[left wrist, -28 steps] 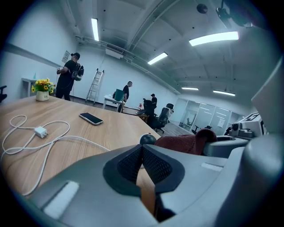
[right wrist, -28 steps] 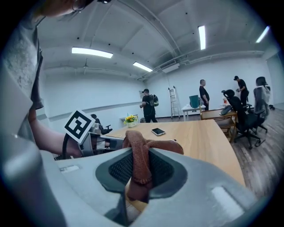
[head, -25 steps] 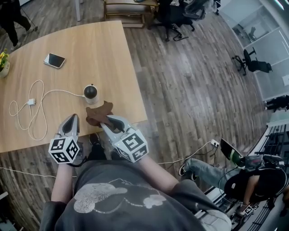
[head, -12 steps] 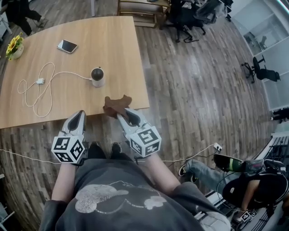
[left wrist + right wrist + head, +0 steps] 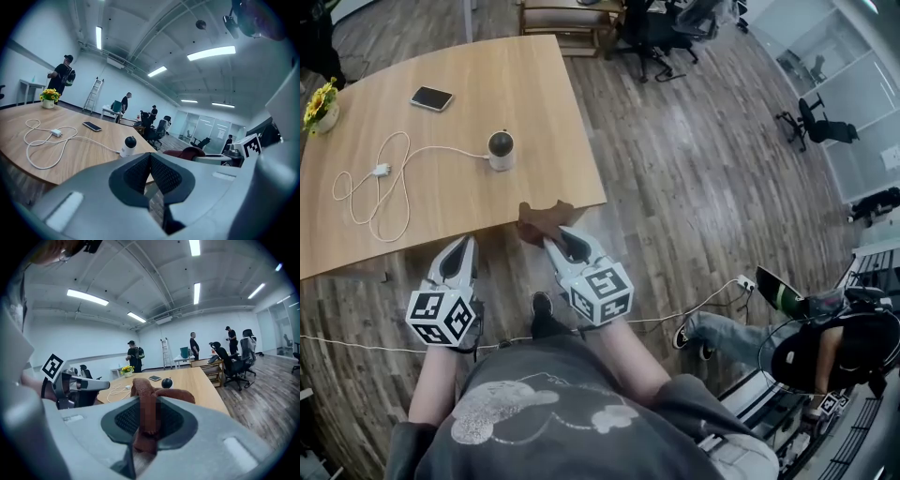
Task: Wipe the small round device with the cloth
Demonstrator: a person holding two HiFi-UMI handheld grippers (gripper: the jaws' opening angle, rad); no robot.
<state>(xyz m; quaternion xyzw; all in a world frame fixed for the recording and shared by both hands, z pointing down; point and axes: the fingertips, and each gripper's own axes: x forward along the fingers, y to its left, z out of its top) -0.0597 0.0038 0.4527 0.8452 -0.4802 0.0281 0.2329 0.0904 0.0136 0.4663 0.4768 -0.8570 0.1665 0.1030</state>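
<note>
My right gripper (image 5: pixel 551 241) had its fingers squeezed shut on the brown cloth (image 5: pixel 541 217). The cloth stuck up out of the jaws in a bunch, right over the near edge of the table (image 5: pixel 581 141). My left gripper (image 5: pixel 150 174) had its fingers pressed together with nothing in them, and it hung off the table on my side.

The small round device (image 5: pixel 501 149) stood upright on the wood, well apart from the cloth, at about 11 o'clock from it. Its white cable (image 5: pixel 367 192) ran off toward 9 o'clock in loose loops.

I thought a few things could go wrong. The device looked small and light, so a hard push with the cloth could tip it over or slide it away. Nothing was holding it, because my left gripper was shut and far off. The cable could get pulled too, and drag the device. Only a little of the cloth was pinched, so rubbing might tug it out.
</note>
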